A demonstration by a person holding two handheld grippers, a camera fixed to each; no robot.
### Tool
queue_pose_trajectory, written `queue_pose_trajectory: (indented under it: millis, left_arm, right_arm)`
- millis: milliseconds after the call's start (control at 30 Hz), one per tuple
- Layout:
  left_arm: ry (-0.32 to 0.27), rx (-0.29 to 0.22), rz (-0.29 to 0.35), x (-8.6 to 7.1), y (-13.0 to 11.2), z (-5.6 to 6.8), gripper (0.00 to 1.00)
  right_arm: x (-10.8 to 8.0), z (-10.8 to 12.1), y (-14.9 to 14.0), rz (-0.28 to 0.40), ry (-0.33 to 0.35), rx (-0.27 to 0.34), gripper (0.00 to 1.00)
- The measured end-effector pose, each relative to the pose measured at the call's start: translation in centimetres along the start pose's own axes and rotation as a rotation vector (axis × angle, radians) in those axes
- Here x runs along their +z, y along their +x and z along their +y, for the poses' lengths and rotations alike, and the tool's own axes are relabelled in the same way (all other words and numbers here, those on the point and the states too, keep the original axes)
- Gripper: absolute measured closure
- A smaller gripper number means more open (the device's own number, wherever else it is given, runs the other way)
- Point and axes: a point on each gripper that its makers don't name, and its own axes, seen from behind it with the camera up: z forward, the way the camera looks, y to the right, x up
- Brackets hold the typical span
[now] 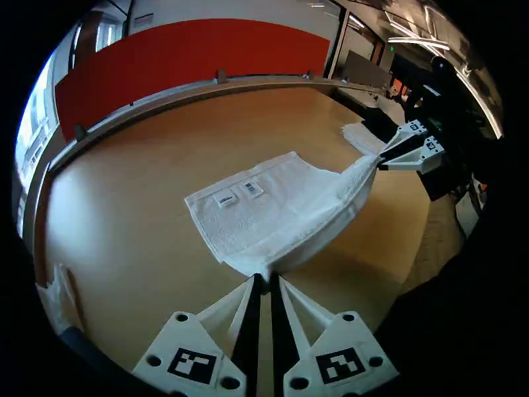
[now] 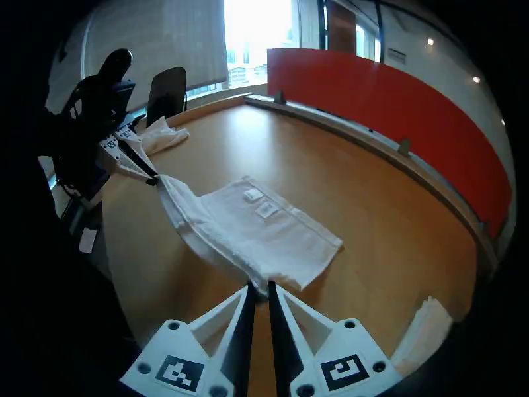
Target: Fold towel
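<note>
Left gripper [image 1: 264,281]: the fingers are drawn almost together at the bottom of the left gripper view, and a corner of the towel [image 1: 264,205] is pinched between their tips.
Right gripper [image 2: 260,291]: the fingers are likewise nearly closed, and the opposite corner of the same edge is clamped between them.
Towel position: it is spread on the wooden table [image 1: 132,218], near its middle. The edge held between the two grippers is raised off the surface and sags in a soft curve, while the far part lies flat.
Labels [image 1: 238,193]: two small tags are seen on the upper face, near the far edge.
Handling: the towel is judged light, soft and limp. It drapes wherever it is unsupported, and its pile should give a firm, non-slip hold.
Hold points: the corners are judged the best places to grip, since the edge between them is kept taut and even.
Risk: a shallow pinch could be pulled loose if the corners are drawn too far apart.
Surroundings: a red partition [image 1: 192,59] is set along the far edge of the table, and another white cloth [image 1: 362,137] lies beyond the right gripper.
</note>
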Motion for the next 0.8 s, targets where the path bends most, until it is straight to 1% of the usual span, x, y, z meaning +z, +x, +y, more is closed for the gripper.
queue_pose_trajectory:
  millis: [200,333,567,800]
  left_arm:
    - [0.012,0.004,0.013,0.9,1.1,-1.0,0.9]
    - [0.021,0.008,0.02,1.8,2.1,-1.9,0.9]
    - [0.036,0.005,0.026,3.4,3.8,-3.8,0.9]
    - [0.057,-0.003,0.017,5.3,4.8,-5.5,0.9]
  right_arm:
    - [0.7,1.1,0.6,0.0,-0.008,-0.007,0.86]
    - [1.3,2.1,1.1,0.001,-0.014,-0.014,0.86]
    - [3.1,4.5,2.2,0.0,-0.034,-0.029,0.86]
    - [4.8,6.5,2.5,-0.014,-0.047,-0.03,0.86]
